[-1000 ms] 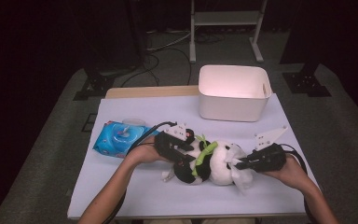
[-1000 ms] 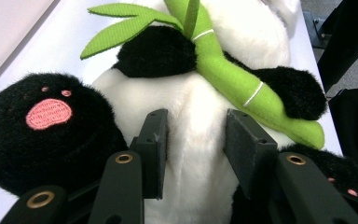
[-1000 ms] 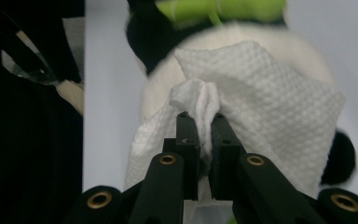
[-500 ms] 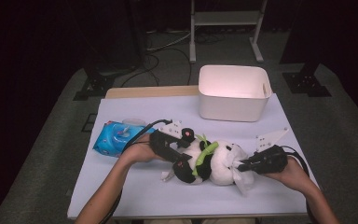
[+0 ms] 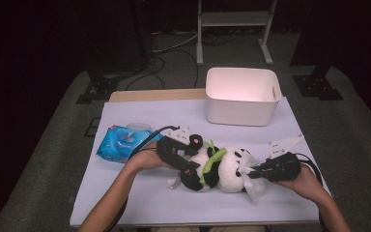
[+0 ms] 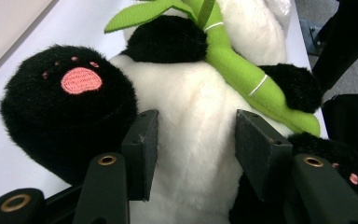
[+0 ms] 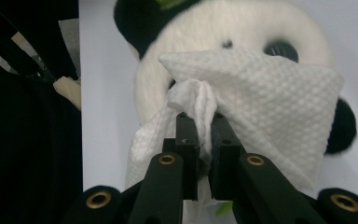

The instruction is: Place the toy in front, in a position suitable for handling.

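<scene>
A black-and-white plush panda lies on its back on the table, holding a green bamboo stalk. My left gripper comes in from the left. Its jaws have just been opening, and the pads still press into the panda's white belly from both sides, between the two black feet. My right gripper is shut on a bunched white wipe. The wipe drapes over the panda's face, and part of it trails below the head.
A white bin stands at the back of the pale table, right of centre. A blue packet of wipes lies left of the panda, behind my left hand. A cable loops from the left gripper over the packet.
</scene>
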Demonstrator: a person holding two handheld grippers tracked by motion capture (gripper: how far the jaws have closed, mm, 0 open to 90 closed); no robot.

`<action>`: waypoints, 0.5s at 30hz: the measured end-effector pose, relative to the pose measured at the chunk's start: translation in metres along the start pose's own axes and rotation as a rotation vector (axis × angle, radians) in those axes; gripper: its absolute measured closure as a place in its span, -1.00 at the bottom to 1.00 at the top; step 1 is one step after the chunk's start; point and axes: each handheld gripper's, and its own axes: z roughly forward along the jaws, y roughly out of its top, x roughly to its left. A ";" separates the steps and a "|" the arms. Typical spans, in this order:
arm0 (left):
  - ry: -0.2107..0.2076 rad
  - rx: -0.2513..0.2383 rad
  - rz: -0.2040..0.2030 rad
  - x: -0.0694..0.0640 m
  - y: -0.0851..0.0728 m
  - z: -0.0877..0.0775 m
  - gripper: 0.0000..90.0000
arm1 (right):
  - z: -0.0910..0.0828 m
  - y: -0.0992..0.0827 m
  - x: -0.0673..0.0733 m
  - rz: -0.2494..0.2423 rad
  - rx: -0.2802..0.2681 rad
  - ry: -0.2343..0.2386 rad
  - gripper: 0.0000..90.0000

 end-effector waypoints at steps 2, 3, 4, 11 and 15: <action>0.001 0.006 0.007 -0.001 0.001 0.000 0.12 | 0.003 0.009 0.003 -0.022 -0.003 0.010 0.86; 0.003 0.006 0.006 -0.001 0.001 0.000 0.12 | 0.004 0.014 0.005 -0.033 0.001 0.011 0.86; 0.003 0.008 0.008 -0.001 0.002 0.000 0.12 | 0.006 0.020 0.006 -0.050 0.007 0.008 0.86; 0.002 -0.002 0.003 0.001 0.001 0.000 0.12 | 0.018 0.048 0.010 -0.106 0.001 0.022 0.86; 0.001 -0.007 0.000 0.003 0.000 -0.001 0.11 | 0.028 0.061 0.012 -0.127 0.012 0.037 0.86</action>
